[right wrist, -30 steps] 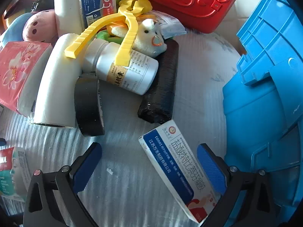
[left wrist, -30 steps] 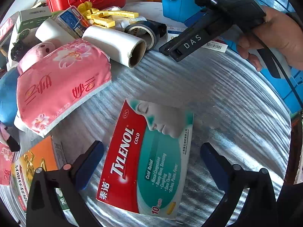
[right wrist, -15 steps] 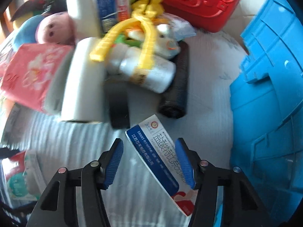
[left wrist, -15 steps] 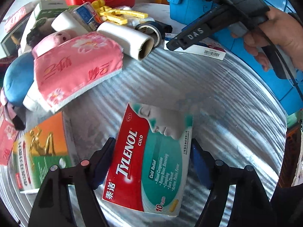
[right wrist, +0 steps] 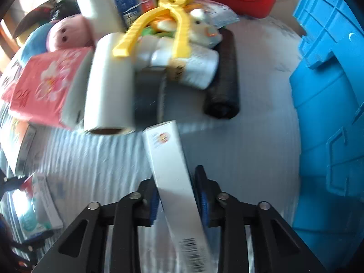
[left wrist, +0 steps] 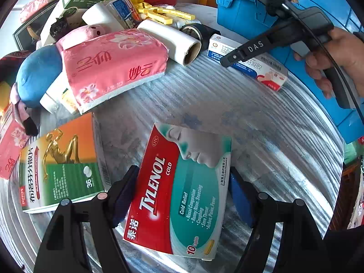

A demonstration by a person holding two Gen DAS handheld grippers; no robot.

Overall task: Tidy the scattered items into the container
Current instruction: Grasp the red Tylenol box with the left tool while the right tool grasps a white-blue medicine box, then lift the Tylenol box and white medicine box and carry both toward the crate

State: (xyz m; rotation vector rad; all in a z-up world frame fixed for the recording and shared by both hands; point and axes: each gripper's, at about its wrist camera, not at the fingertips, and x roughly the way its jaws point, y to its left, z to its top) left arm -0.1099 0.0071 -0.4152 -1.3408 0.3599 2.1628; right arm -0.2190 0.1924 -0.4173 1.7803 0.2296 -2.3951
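The left gripper (left wrist: 182, 195) is clamped across the Tylenol Cold box (left wrist: 179, 188): its blue pads (left wrist: 124, 194) press on the two long edges, and the box's far end points away from the gripper over the silver ribbed counter (left wrist: 261, 141). Just left of it lies an orange-and-green ibuprofen box (left wrist: 61, 161), apart from the pad.

The right gripper (right wrist: 178, 199) is clenched on a white-and-blue medicine box (right wrist: 170, 170), turned on edge between the pads so its narrow white side faces the camera, barcode end nearest. In the left wrist view the same box (left wrist: 261, 68) sits under the gripper's black finger, near the counter's far right edge, with a person's hand (left wrist: 334, 56) on the handle.

Beyond it lie a black tape roll (right wrist: 147, 97), a white roll (right wrist: 107, 93), a black bag roll (right wrist: 225, 79), a white bottle (right wrist: 193, 66), a yellow clip (right wrist: 159, 29) and a pink tissue pack (right wrist: 47, 84). The blue container (right wrist: 329, 91) stands at the counter's right edge.
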